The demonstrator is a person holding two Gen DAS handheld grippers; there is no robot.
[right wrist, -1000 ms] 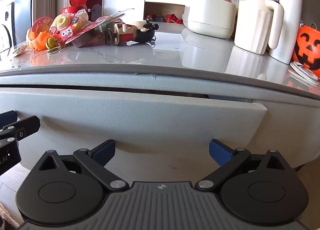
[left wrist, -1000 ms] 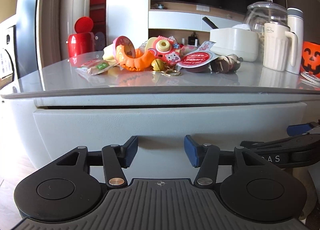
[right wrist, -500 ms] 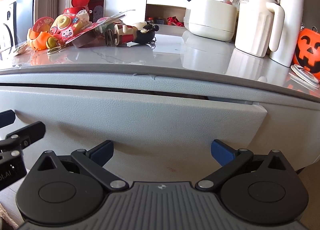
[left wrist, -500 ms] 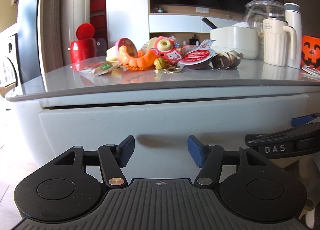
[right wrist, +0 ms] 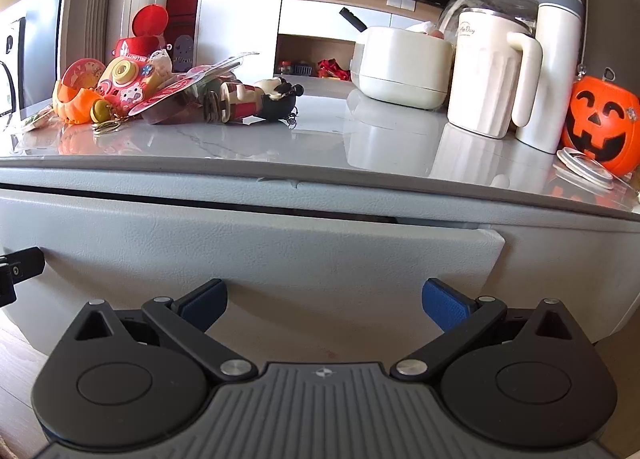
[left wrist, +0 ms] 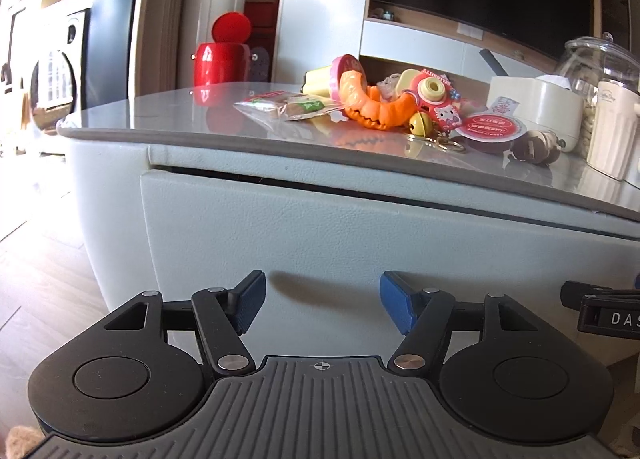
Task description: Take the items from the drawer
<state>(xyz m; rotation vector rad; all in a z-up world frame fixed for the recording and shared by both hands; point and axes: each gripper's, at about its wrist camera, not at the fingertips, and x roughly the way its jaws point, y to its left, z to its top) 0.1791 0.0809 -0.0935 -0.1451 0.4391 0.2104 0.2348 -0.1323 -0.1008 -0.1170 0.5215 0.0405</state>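
Grey leather-look drawer front (left wrist: 320, 235) is seen right under the surface (left wrist: 180, 119), nearly shut, with just a dark slit along its top edge; in the right wrist view the drawer's (right wrist: 280, 255) right end is seen sticking out a little past the cabinet face. Nothing inside the drawer can be made out.

Left gripper (left wrist: 320, 307) is held in front of the drawer front, low down, with its blue pads wide apart and nothing between them; its jaws have just been opening a bit further. A shadow is cast on the panel just above the gap. Whether the fingertips touch the panel can't be told. Right gripper (right wrist: 324, 301) is parked the same way further right along the drawer, jaws spread wide, nothing gripped either. A bit of each gripper is caught at the edge of the other one's view.

Up on the surface a pile of stuff is heaped: an orange toy ring (left wrist: 372, 107), a pink toy camera (left wrist: 434, 97), a snack packet (left wrist: 288, 107), a round red-lidded pack (left wrist: 490, 129) and a little figure (right wrist: 256, 99) lying on its side. Further right a white pot (right wrist: 400, 63), a cream jug (right wrist: 486, 83), a white flask (right wrist: 552, 67) and an orange pumpkin bucket (right wrist: 600, 123) are lined up. A red bin (left wrist: 220, 63) with its lid up is seen at the far left corner.
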